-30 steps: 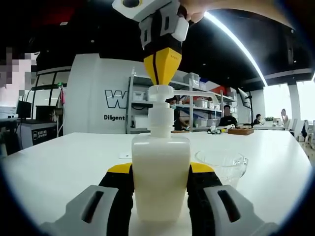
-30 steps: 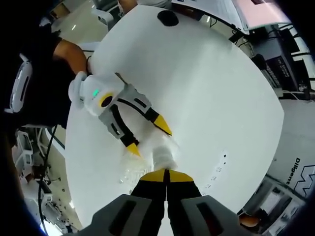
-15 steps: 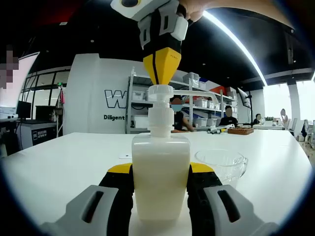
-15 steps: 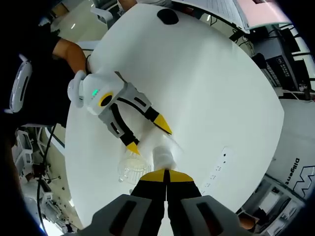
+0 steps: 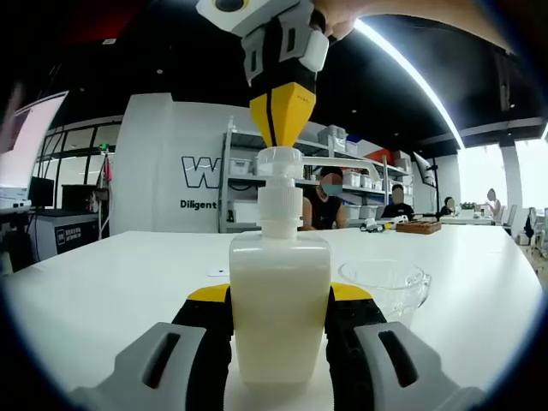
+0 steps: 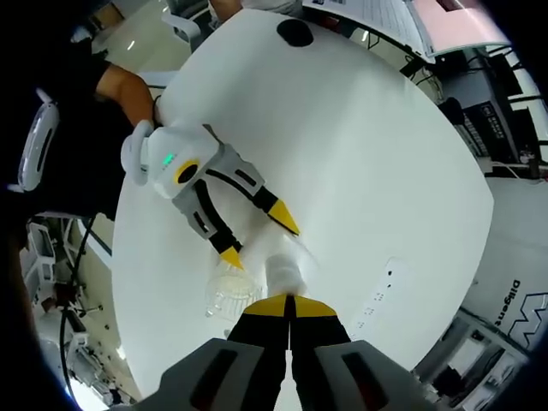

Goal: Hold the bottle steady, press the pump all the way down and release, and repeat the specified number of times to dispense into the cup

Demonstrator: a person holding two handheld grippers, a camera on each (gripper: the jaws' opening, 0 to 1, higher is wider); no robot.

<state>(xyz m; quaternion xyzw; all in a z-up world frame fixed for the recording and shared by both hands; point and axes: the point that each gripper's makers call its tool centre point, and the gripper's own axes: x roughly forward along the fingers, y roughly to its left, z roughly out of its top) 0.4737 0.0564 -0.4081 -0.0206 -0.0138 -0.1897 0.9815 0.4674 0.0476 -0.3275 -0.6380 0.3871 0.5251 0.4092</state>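
Left claw [image 5: 280, 321] was clamped on the bottle [image 5: 280, 304], its yellow-tipped jaws pressed against both sides of the milky body, which stood upright on the white worktop [image 5: 103, 274]. From above, the right claw [image 5: 282, 116] came down with its jaws clenched together, tips touching the pump [image 5: 279, 163] head. A clear cup [image 5: 385, 282] sat just beside the bottle. In the right gripper view, the pump [image 6: 285, 276] lay just beyond the joined tips, the cup [image 6: 229, 291] alongside.
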